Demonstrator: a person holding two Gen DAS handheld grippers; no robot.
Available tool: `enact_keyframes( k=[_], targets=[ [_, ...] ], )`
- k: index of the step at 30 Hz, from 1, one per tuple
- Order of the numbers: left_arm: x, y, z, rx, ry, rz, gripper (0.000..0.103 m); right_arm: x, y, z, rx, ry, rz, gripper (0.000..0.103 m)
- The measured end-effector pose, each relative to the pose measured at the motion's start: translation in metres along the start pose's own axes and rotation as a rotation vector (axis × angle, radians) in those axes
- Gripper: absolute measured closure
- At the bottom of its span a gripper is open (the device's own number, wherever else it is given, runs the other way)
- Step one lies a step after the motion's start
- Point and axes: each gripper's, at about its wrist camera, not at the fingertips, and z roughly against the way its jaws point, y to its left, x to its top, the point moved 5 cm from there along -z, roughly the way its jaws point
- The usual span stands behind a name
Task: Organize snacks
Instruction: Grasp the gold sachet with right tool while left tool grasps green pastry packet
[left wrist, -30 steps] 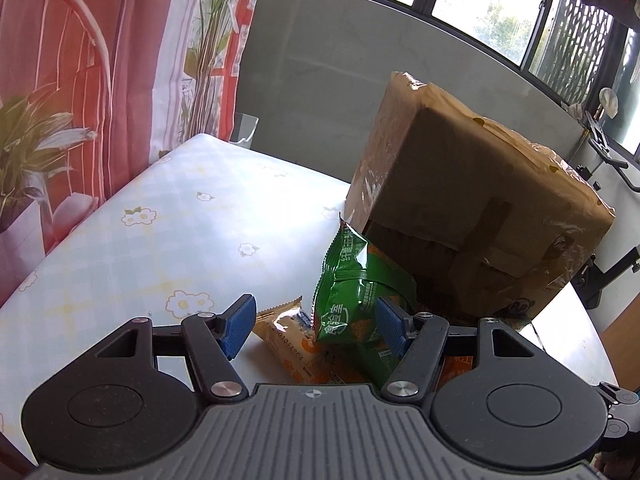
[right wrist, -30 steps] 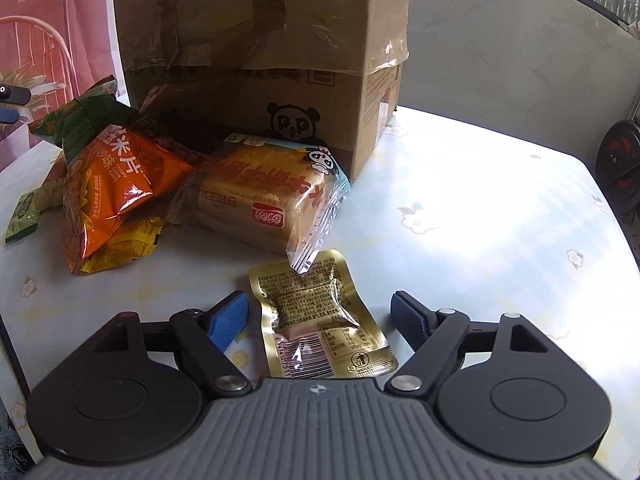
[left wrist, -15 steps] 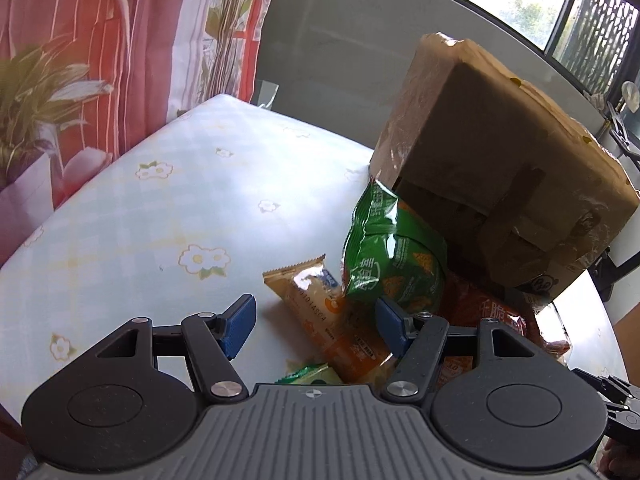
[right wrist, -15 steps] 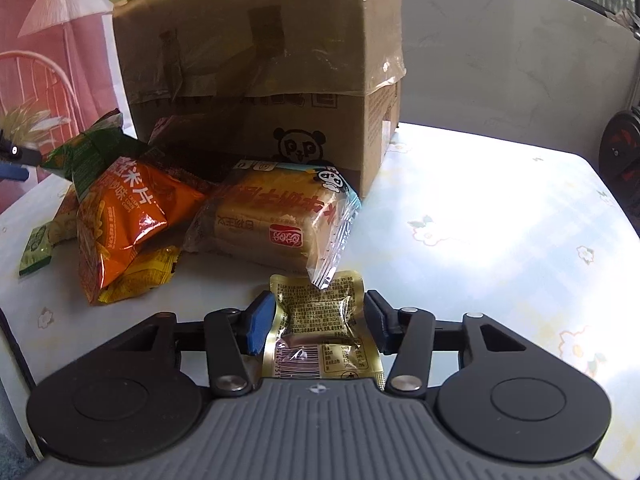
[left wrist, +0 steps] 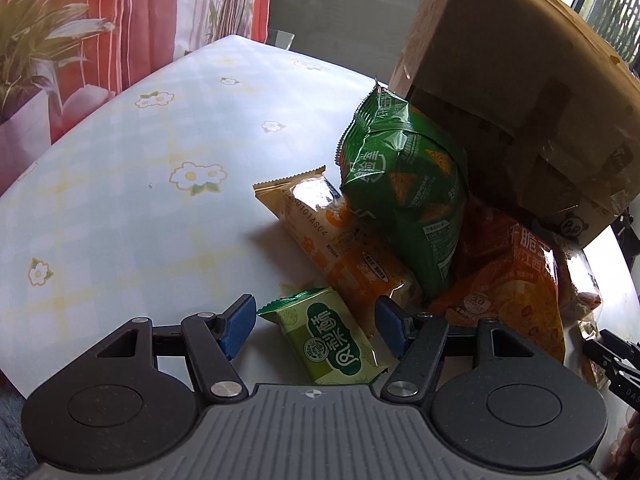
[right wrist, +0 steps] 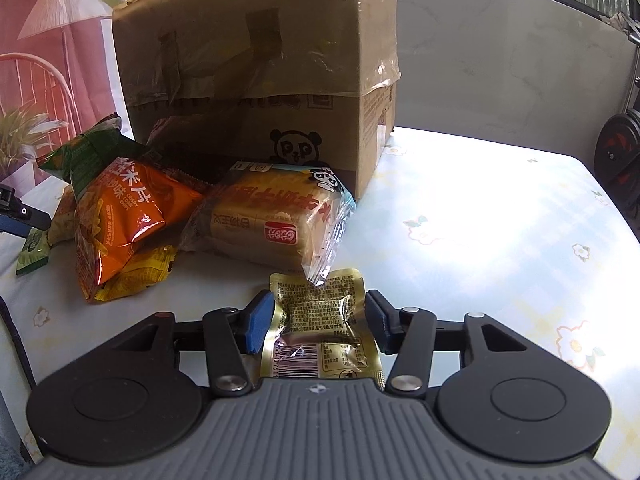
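Observation:
A snack pile lies on the flowered tablecloth before a cardboard box (left wrist: 520, 80). My left gripper (left wrist: 314, 330) is open and tilted down over a small light-green packet (left wrist: 332, 344), which lies between its fingers untouched. Beyond it are a yellow-orange biscuit pack (left wrist: 320, 232), a green chip bag (left wrist: 404, 184) and an orange chip bag (left wrist: 508, 280). My right gripper (right wrist: 318, 320) has a gold foil packet (right wrist: 316, 292) between its blue pads. The jaws are opening slightly, and the pads still pinch the packet's crumpled sides.
A wrapped bread loaf (right wrist: 272, 216) leans just behind the gold packet, before the box (right wrist: 260, 60). A yellow packet (right wrist: 140, 272) lies under the orange bag (right wrist: 124, 216). Red curtain and plants stand at the left. Bare tablecloth (right wrist: 500, 220) spreads to the right.
My left gripper sank and tipped toward the pile, bringing the light-green packet between its fingers. My right gripper closed from wide open onto the gold packet.

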Motion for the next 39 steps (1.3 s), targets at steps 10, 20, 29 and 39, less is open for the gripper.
enact_keyframes(
  k=[10, 20, 29, 39],
  targets=[
    [-0.009, -0.006, 0.003, 0.037, 0.054, -0.034, 0.034, 0.0, 0.0, 0.0, 0.0, 0.0, -0.001, 0.05],
    [-0.007, 0.007, 0.009, 0.108, 0.079, -0.012, 0.033, 0.0, 0.0, 0.0, 0.0, 0.0, -0.001, 0.05],
    [-0.002, 0.016, 0.001, 0.154, 0.066, 0.014, 0.033, 0.0, 0.0, 0.0, 0.0, 0.0, -0.003, 0.049],
    [0.003, 0.024, 0.002, 0.152, 0.044, 0.037, 0.06, 0.0, 0.0, 0.0, -0.001, 0.0, -0.002, 0.049]
  ],
)
